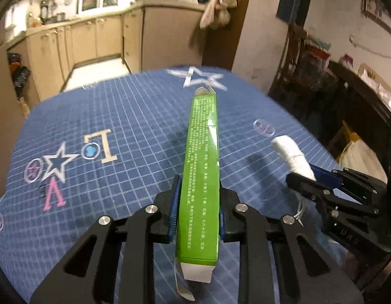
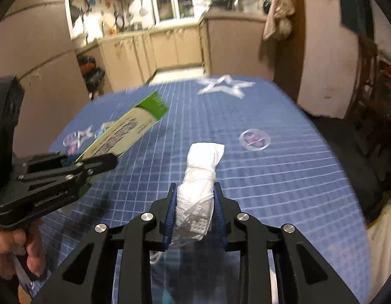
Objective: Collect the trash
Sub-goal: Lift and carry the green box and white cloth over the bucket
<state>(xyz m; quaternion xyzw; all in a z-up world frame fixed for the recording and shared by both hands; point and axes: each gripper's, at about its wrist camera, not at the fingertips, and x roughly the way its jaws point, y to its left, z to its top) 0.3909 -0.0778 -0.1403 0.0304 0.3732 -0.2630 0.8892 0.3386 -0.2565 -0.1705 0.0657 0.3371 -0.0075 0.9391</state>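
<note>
My left gripper (image 1: 200, 187) is shut on a long green carton (image 1: 203, 157) with open white end flaps, held above the blue tablecloth (image 1: 94, 116). It also shows at the left of the right wrist view (image 2: 104, 160), with the carton (image 2: 127, 129) sticking out from it. My right gripper (image 2: 195, 192) is shut on a rolled white tissue wad (image 2: 199, 177) bound with string. In the left wrist view that gripper (image 1: 300, 177) sits at the right with the tissue wad (image 1: 291, 155) pointing away from it.
The blue grid tablecloth (image 2: 284, 177) has star and letter prints. Beige kitchen cabinets (image 1: 89, 35) stand beyond the table's far edge, with black bags (image 2: 91, 73) on the floor to the left. Dark wooden furniture (image 1: 347, 96) stands at the right.
</note>
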